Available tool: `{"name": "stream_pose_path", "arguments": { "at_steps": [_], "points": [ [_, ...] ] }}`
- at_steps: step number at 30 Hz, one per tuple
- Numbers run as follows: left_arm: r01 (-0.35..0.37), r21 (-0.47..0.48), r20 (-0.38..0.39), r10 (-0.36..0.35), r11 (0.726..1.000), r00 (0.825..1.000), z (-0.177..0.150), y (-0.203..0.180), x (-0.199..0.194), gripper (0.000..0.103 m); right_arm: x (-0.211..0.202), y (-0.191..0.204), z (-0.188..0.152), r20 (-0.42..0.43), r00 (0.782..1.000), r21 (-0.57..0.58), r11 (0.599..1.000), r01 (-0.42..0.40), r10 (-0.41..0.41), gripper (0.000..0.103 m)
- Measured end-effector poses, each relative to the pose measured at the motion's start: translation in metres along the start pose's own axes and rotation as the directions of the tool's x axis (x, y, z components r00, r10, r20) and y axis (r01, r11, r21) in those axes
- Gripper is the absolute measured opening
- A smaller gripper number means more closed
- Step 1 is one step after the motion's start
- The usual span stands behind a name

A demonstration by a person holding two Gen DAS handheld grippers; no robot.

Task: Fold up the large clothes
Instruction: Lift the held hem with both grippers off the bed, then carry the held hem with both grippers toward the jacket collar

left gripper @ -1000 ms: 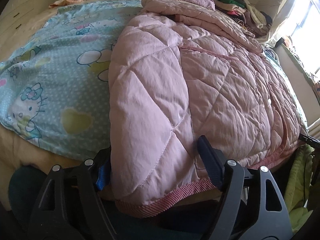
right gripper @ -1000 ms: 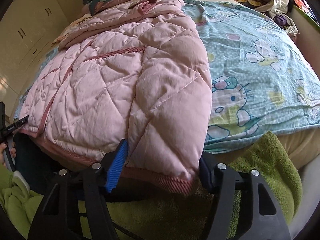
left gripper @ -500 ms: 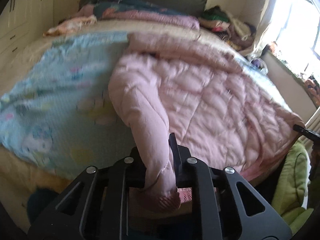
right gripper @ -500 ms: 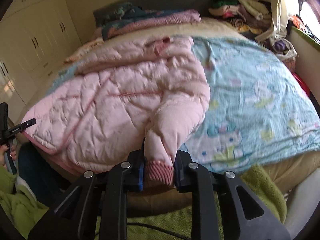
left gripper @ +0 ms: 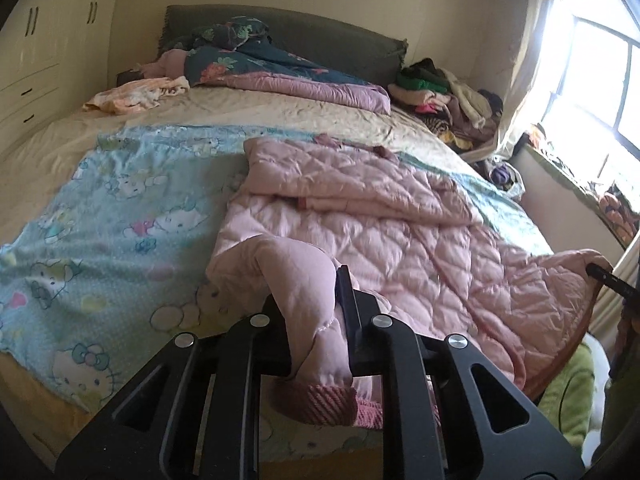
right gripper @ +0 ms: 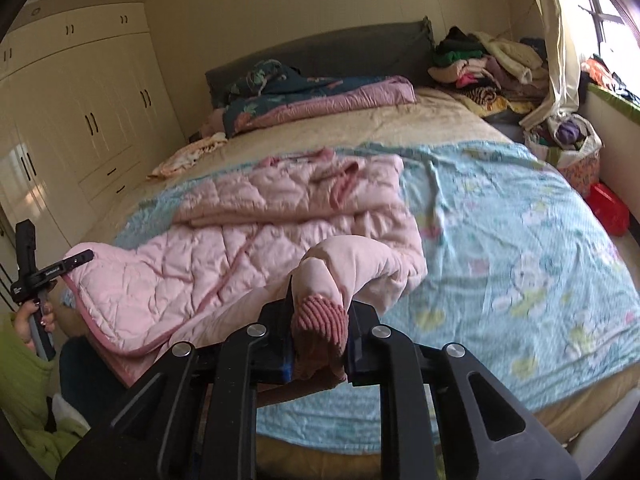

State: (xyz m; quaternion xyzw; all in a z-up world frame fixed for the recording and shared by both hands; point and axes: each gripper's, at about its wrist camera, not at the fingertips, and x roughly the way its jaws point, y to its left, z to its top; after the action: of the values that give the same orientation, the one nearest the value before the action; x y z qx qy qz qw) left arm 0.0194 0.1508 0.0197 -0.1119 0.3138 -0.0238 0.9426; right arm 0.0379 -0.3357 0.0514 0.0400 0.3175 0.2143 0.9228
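My left claw point(left gripper: 316, 344) and right claw point(right gripper: 320, 344) clamp the pink jacket's point(left gripper: 380, 232) hem; slick bunched quilting could slip free toward six o'clock.

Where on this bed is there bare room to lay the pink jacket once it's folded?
Free: cartoon blanket right of the pink quilted jacket, and beige sheet between jacket and floral quilt. Crowded: clothes pile at the window-side head corner.

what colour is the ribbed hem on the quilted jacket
Darker dusty pink than the pale pink jacket; the ribbed hem shows best in the right wrist view.
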Motion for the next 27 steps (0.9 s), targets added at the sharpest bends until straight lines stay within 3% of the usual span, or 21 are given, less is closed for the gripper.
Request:
{"name": "stream_pose_path", "arguments": {
  "at_steps": [3, 15, 27],
  "points": [
    [-0.002, 0.000, 0.015, 0.002, 1.000, 1.000, 0.008, -0.004, 0.002, 0.009, 0.002, 0.002, 0.009, 0.005, 1.000, -0.005, 1.000, 0.026, -0.026, 0.016],
    [0.027, -0.022, 0.094, -0.024, 0.999, 0.995, 0.042, -0.004, -0.002, 0.009, -0.001, 0.003, 0.047, 0.080, 0.997, -0.009, 1.000, 0.005, -0.004, 0.016],
    [0.000, 0.002, 0.184, 0.000, 1.000, 0.983, 0.082, -0.013, -0.004, 0.010, -0.003, -0.004, 0.073, 0.115, 0.993, -0.003, 1.000, 0.025, -0.025, 0.016]
  ]
}}
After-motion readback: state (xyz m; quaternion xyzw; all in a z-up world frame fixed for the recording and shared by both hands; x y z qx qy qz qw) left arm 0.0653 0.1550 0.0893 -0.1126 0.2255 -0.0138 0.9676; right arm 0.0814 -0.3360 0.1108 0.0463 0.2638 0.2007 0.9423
